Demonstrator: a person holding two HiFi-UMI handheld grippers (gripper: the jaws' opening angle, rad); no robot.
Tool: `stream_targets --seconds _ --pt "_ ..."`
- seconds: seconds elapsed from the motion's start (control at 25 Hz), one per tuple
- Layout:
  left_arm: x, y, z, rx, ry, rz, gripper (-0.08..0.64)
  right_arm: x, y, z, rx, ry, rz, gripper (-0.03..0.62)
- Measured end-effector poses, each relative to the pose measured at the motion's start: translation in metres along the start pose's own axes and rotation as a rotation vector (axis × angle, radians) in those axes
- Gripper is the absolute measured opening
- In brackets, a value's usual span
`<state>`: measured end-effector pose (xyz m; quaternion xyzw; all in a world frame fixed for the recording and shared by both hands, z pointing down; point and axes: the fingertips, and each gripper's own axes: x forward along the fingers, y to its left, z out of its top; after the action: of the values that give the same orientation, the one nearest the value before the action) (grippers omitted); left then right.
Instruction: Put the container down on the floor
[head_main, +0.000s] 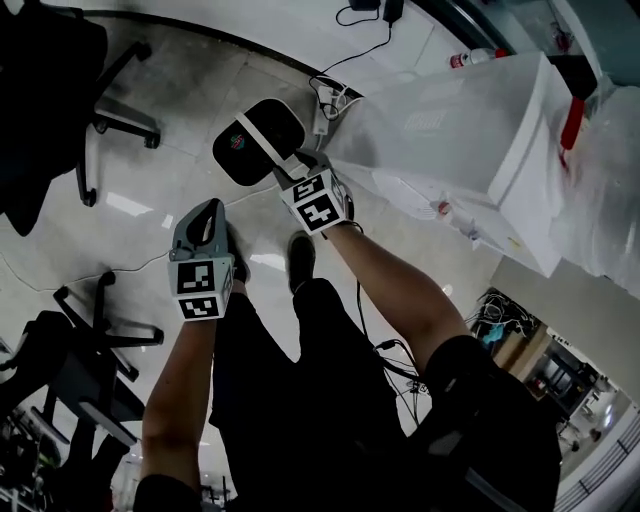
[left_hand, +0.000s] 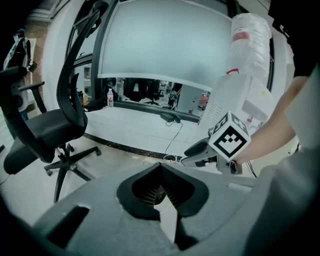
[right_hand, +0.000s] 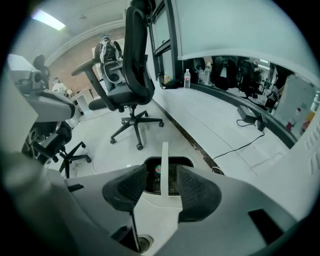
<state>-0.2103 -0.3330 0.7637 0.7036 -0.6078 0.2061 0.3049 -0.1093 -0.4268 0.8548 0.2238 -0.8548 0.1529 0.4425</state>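
Our right gripper (right_hand: 161, 186) has its jaws spread wide. The white strap (right_hand: 164, 165) of the container (head_main: 255, 140) stands upright in the gap between them, and neither pad appears to press on it. Our left gripper (left_hand: 160, 192) has its jaws pressed together on nothing and hangs off to the side, well apart from the container. The black container seems to rest on the pale floor (head_main: 180, 90), just ahead of our right jaws and near a loose cable (head_main: 325, 100).

We judge the set-down as good as done, so the job now is a clean release. We should draw the right gripper straight back along the line of the strap and keep both pads off it, so the container is not tipped or dragged. The left gripper has no part in this and can stay clear.

Much is hidden. In the right gripper view the gripper body covers most of the container, and only a dark patch with a small red-and-green label (right_hand: 157, 171), too small to read, shows. No view shows its base meeting the floor, so we cannot confirm that it sits flat. An office chair (right_hand: 131, 85) stands well beyond.
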Motion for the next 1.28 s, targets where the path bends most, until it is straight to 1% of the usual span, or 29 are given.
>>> stream_targets --seconds 0.08,0.2,0.32,0.48,0.6,0.72,0.92,1.08,1.28 --pt "-0.017 -0.009 0.013 -0.006 -0.016 0.008 0.011 -0.027 0.004 0.009 0.023 -0.033 0.016 0.181" --pt "-0.036 -0.021 0.033 -0.001 -0.028 0.021 0.011 -0.064 0.004 0.034 0.027 -0.1 0.025 0.175" --pt "-0.053 -0.036 0.055 0.003 -0.057 0.019 0.011 -0.101 0.0 0.057 0.042 -0.154 0.016 0.134" --pt "-0.081 -0.058 0.08 0.016 -0.094 0.023 0.011 -0.151 -0.003 0.075 0.043 -0.21 0.011 0.076" --pt "-0.107 -0.069 0.097 0.023 -0.129 0.035 0.011 -0.193 -0.003 0.091 0.045 -0.285 0.01 0.035" --pt "-0.138 -0.074 0.113 0.019 -0.167 0.065 0.011 -0.235 0.006 0.107 0.039 -0.336 0.042 0.026" --pt "-0.183 -0.087 0.14 0.002 -0.215 0.104 0.011 -0.297 0.016 0.134 -0.02 -0.421 0.072 0.021" --pt "-0.218 -0.104 0.162 -0.021 -0.276 0.101 0.011 -0.341 0.025 0.152 -0.025 -0.46 0.104 0.011" --pt "-0.256 -0.109 0.191 0.001 -0.307 0.117 0.011 -0.388 0.035 0.177 -0.032 -0.519 0.115 0.009"
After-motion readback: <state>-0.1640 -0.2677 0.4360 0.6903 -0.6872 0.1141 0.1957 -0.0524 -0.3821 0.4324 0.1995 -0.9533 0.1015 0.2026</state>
